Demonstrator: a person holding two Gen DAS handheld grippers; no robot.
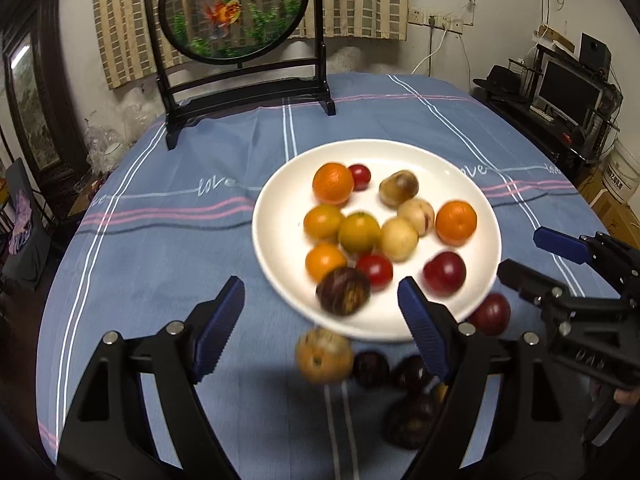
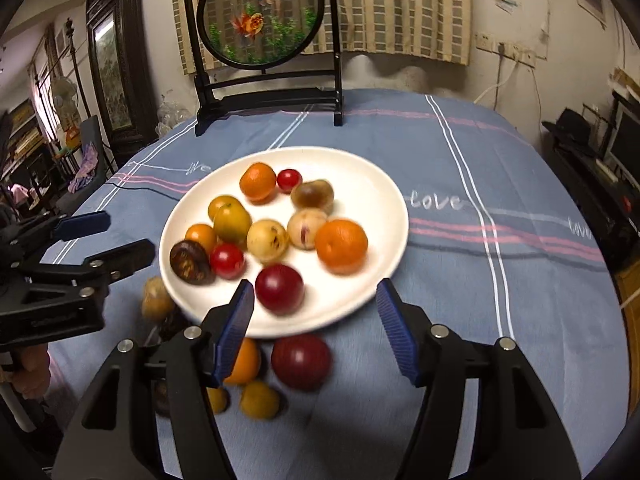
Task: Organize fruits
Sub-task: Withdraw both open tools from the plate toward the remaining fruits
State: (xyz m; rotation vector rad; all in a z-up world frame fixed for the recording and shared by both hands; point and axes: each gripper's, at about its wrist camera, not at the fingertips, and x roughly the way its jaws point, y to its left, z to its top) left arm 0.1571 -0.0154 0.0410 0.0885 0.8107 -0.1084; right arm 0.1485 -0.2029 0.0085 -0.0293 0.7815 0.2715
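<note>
A white plate [image 1: 280, 208] [image 2: 360, 184] on the blue cloth carries several fruits: oranges [image 1: 333, 183], yellow and pale ones, small red ones, a red plum [image 2: 279, 288] and a dark fruit [image 1: 343, 291]. More fruit lies loose on the cloth in front of the plate: a tan fruit [image 1: 324, 356], dark plums [image 1: 370, 368], a red plum [image 2: 301, 362], an orange [image 2: 242, 362] and a yellow fruit [image 2: 259, 400]. My left gripper [image 1: 320, 282] [image 2: 130, 233] stands open over the plate's near rim. My right gripper [image 2: 315, 285] [image 1: 520, 253] is open beside it, nothing pressed between the pads.
A black stand with a round goldfish screen [image 1: 232, 12] [image 2: 260, 20] occupies the table's back. Bare blue cloth [image 1: 160, 260] lies left of the plate, and more [image 2: 500, 280] to its right. A shelf with a monitor [image 1: 568, 88] is off the table's right edge.
</note>
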